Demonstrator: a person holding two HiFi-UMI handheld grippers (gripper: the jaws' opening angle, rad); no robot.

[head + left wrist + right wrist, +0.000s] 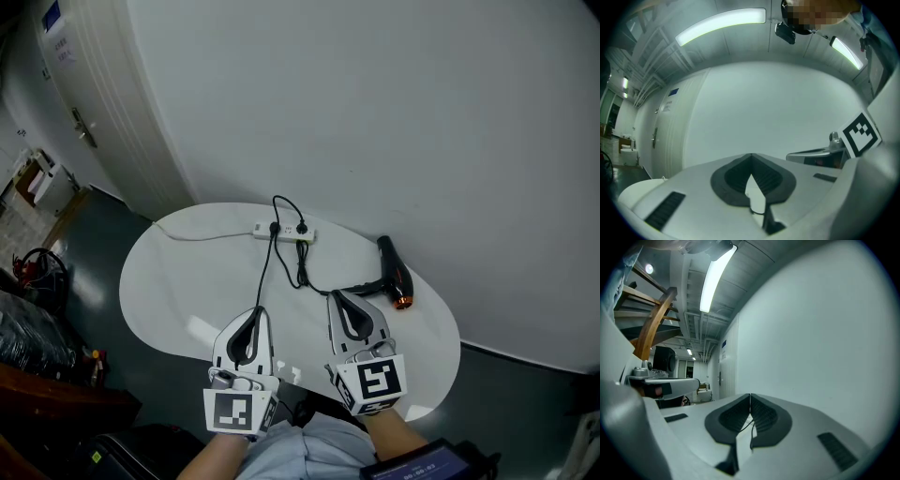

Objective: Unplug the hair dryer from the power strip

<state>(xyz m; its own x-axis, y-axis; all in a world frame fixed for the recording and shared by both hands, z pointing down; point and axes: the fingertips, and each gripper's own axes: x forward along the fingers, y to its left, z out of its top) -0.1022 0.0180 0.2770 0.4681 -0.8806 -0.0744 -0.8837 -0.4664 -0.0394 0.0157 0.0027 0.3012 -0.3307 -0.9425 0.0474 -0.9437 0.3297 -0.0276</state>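
Observation:
A white power strip (pixel 283 231) lies at the far side of the white oval table (pixel 159 291), with two black plugs in it. A black cord (pixel 303 267) runs from one plug to the black hair dryer (pixel 394 273), which rests near the table's right edge with its orange nozzle toward me. A second black cord (pixel 266 272) leads toward my left gripper (pixel 258 310). Both grippers hover over the near edge, well short of the strip. My left gripper (pixel 751 155) is shut and empty. My right gripper (pixel 335 294) (pixel 750 395) is shut and empty too.
The table stands against a plain white wall (pixel 394 103). A white door (pixel 89 112) is at the far left. Dark clutter (pixel 33 328) sits on the floor at the left. The strip's white lead (pixel 202 235) trails left across the tabletop.

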